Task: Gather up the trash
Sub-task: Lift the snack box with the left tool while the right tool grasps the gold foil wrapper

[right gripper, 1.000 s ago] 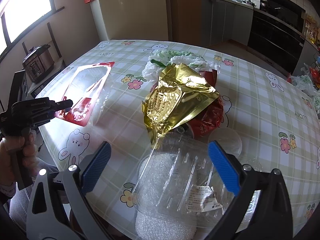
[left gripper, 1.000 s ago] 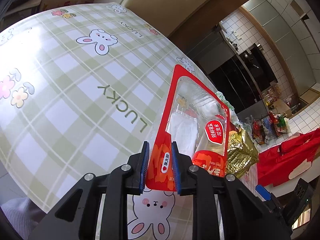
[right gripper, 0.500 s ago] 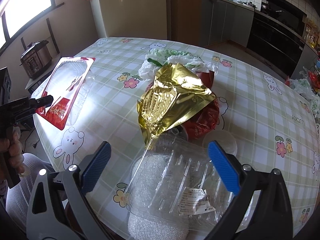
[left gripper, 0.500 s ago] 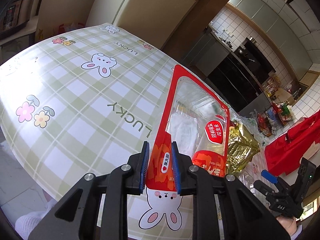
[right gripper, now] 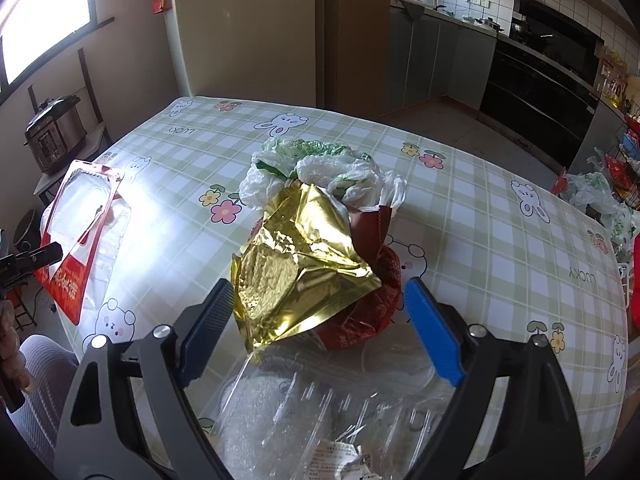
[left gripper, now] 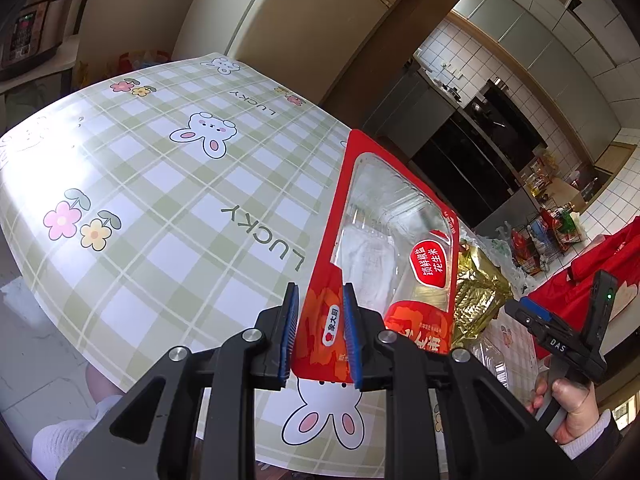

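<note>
A red snack bag [left gripper: 384, 220] with a clear window hangs above the checked tablecloth [left gripper: 160, 200], and my left gripper [left gripper: 320, 336] is shut on its lower corner. The right wrist view shows that bag [right gripper: 76, 256] at the table's left edge. My right gripper [right gripper: 320, 284] is over the trash pile with its jaws closing. A crumpled gold foil bag [right gripper: 304, 264] lies between the pads, which do not press on it. Under the gripper lies a clear plastic clamshell [right gripper: 320, 412]. A dark red wrapper [right gripper: 376, 304] and a white-green plastic bag [right gripper: 320, 168] lie beside and behind the foil.
A pressure cooker [right gripper: 54, 136] stands on a shelf left of the table. A fridge [right gripper: 244, 28] and kitchen cabinets are beyond the far edge. More plastic bags [right gripper: 592, 192] lie at the right edge. A person's leg [right gripper: 36, 380] is at the near left corner.
My right gripper has moved forward from the clamshell to the gold foil bag, and its jaws have narrowed. The left gripper has lifted the red bag a little higher.
</note>
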The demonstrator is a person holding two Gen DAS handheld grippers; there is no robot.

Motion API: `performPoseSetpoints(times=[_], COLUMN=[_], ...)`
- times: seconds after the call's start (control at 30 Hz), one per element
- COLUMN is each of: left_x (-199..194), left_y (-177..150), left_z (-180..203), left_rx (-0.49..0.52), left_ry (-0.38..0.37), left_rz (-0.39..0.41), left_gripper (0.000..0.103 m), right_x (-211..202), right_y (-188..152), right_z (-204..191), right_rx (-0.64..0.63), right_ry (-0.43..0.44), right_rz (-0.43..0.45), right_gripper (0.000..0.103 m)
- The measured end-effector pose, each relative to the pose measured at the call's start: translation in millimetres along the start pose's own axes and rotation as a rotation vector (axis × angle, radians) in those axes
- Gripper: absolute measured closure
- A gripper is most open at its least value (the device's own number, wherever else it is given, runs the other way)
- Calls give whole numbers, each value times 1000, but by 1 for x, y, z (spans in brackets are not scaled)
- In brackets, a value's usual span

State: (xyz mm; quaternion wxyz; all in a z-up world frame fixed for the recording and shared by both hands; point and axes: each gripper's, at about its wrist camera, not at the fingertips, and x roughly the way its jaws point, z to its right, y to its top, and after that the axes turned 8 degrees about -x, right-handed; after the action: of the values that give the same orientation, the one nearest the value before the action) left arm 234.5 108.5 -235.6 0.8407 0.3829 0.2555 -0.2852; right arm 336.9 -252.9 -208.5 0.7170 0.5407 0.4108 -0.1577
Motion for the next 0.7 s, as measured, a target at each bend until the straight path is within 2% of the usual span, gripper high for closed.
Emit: performPoseSetpoints(times=[0.1,0.27,0.4,0.57,0.7], left_x=[0,1,4,2,-3], left_y=[-1,-1,-3,-4,-3], left_z=[-2,-3,-4,-3,-2], left_rx=[-4,-3,-4,7,8], left_ry=[-3,-6,-11,-16,-21], left_rz=[-5,-7,-15,-11,-3], left_gripper=[82,82,82,82,82], right_x=[12,31,36,20,2], right_y=[5,9,12,17,19], right_z=[-2,1,2,-18,-31], right_rx=[-40,-34,-11,-100,-133], right_ry=[-38,-82,-47,-63,-41], right_rz=[-19,-52,-69,-40,-8], right_gripper=[21,21,38,51,61])
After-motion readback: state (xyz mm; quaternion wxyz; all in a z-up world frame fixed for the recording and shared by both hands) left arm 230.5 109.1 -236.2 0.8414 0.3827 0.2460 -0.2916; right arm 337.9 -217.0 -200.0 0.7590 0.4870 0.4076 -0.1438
